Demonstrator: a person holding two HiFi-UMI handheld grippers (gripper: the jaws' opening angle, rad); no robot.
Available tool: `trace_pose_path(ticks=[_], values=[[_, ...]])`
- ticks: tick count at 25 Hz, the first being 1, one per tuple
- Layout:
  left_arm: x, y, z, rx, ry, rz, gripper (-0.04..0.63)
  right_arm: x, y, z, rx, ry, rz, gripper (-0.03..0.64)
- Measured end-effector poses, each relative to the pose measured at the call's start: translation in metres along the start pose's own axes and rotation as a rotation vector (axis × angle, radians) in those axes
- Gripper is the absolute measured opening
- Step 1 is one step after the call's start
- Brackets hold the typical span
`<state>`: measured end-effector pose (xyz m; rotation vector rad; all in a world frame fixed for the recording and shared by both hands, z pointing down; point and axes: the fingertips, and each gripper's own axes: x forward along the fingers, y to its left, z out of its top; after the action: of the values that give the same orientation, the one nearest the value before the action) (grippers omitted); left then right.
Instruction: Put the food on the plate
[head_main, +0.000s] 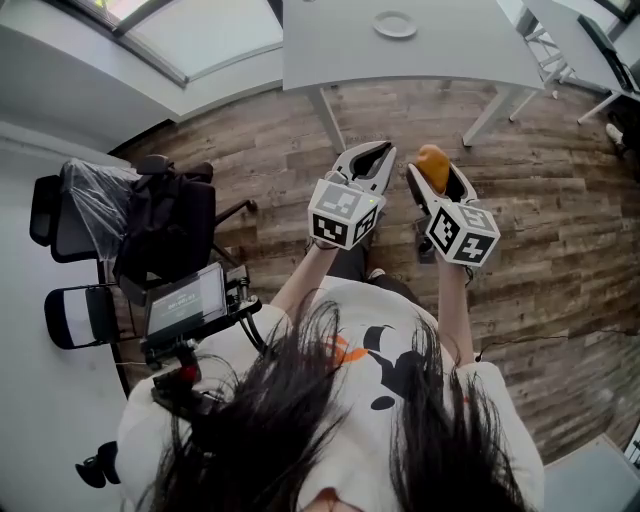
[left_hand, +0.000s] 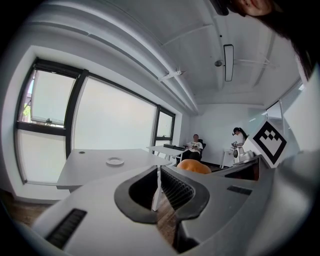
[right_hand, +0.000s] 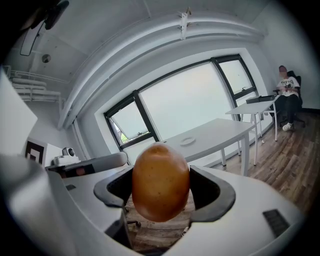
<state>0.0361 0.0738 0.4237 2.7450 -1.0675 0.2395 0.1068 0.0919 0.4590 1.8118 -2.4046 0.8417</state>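
Right gripper (head_main: 436, 172): clamped on the food (right_hand: 160, 186)
Left gripper (left_hand: 159, 172): jaws together, empty
Plate (head_main: 395, 24): on the worktop (head_main: 470, 50), well apart

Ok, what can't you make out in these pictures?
Plate: too small in every view to show what, if anything, lies on it.
Food: its sides are covered by the right claw in the right gripper view.
Table: far end cut off by the head view's top edge.
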Motion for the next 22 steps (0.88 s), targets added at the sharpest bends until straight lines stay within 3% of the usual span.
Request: trace_pose_path(ticks=[10,22], values=[[0.053,0.056,0.006,-0.018,0.014,-0.021,0.006,0.065,-0.021,0.025,0.009,0.01,-0.031,0.351],[0.134,0.167,0.043,-0.034,0.001,-0.05,0.006,0.188,-0.032,0.083,0.01,0.02,-0.066,0.351]])
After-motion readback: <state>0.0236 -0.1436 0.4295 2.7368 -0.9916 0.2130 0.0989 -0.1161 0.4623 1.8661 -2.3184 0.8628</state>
